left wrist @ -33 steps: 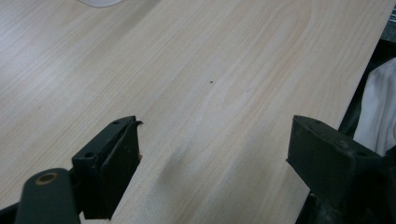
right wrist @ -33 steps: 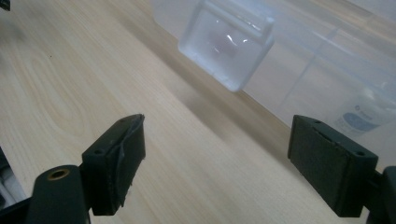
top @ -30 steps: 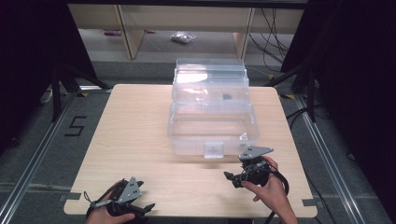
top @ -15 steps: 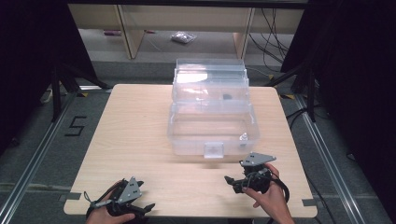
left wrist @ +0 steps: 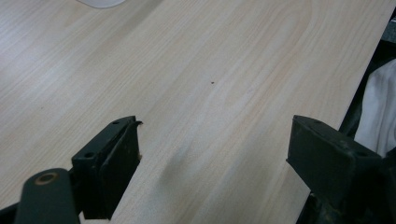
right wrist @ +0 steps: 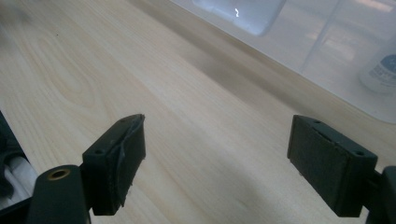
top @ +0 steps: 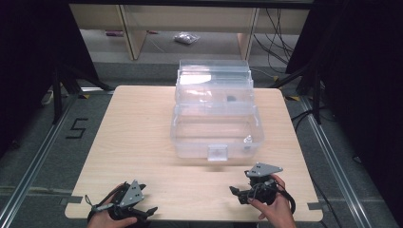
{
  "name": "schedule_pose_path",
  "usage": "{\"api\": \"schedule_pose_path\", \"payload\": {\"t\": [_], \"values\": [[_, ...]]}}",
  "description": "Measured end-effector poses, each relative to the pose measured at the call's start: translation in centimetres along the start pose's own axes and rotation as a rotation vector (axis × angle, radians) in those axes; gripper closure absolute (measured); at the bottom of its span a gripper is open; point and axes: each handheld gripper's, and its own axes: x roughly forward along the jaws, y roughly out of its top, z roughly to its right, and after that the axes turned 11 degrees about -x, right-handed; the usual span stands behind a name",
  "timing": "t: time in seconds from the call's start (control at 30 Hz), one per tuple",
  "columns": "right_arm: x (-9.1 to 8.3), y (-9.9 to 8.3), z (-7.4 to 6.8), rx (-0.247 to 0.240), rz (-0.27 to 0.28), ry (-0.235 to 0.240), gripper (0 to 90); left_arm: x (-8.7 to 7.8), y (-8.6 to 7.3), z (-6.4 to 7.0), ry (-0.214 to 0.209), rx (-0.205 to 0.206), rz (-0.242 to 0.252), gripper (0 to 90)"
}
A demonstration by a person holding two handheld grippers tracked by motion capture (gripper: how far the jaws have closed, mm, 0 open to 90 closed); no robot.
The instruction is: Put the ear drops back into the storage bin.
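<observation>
Clear plastic lidded storage box (top: pixel 216 126) stands untouched mid-table; left claw (top: pixel 142 212) and right claw (top: pixel 241 193), both open and empty, rest near it; next, approach its front latch (top: pixel 218 153).

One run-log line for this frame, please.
left claw: open, over bare table | right claw: open, near clear box front, not touching | box: open, small bottle inside
</observation>
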Motion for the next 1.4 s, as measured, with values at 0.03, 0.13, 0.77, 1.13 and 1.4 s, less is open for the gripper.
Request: {"api": "schedule_pose_path", "payload": {"t": [0.03, 0.13, 0.77, 1.13, 1.4], "values": [[0.0, 0.0, 0.0, 0.000, 0.000, 0.000, 20.2, 0.0, 0.0, 0.0, 0.000, 0.000, 0.000, 16.4], [0.3, -0.4, 0.1, -0.033, 0.010, 0.014, 20.1, 0.0, 0.0, -0.1, 0.005, 0.009, -0.005, 16.4], [-0.3, -2.0, -1.6, 0.034, -0.050, 0.012, 18.7, 0.0, 0.0, -0.1, 0.006, 0.010, -0.006, 16.4], [-0.7, -2.8, -2.0, 0.021, -0.068, -0.003, 18.6, 0.1, -0.1, 0.0, 0.003, -0.005, 0.000, 16.4], [-0.4, -2.9, -2.2, 0.029, -0.078, 0.003, 18.5, 0.0, 0.0, -0.1, 0.004, 0.007, -0.001, 16.4]]}}
